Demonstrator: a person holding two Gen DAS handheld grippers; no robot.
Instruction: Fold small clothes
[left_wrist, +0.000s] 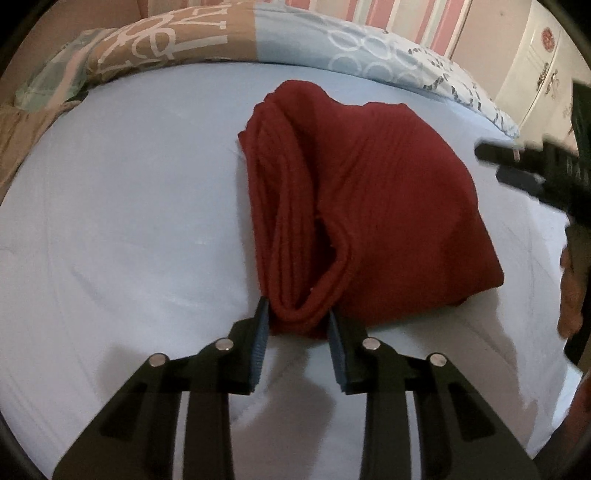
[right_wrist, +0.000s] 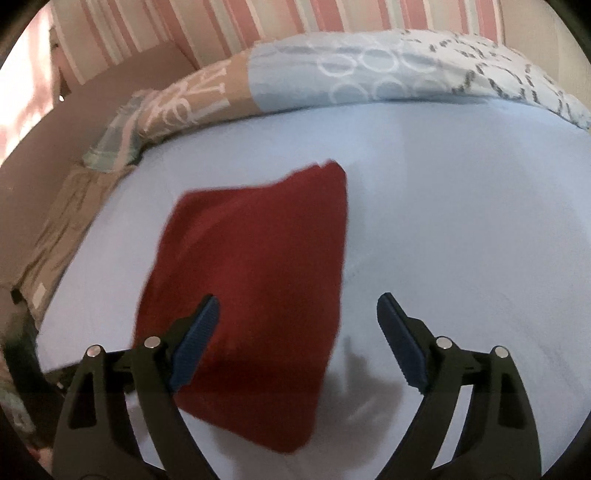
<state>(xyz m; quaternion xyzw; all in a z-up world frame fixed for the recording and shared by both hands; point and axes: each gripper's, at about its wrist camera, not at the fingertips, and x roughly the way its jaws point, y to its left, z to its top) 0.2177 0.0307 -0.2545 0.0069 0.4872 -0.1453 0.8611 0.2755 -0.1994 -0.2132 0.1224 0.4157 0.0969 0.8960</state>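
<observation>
Left wrist: left hand-held gripper (left_wrist: 297, 314) pinches red garment (left_wrist: 354, 206) fold; right hand-held gripper (right_wrist: 297, 306) wide apart, empty.

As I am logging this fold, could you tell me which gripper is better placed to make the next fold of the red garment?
Left, probably: the left gripper already has the red garment bunched between its fingers, while the right gripper hangs wide open above it, holding nothing.
</observation>
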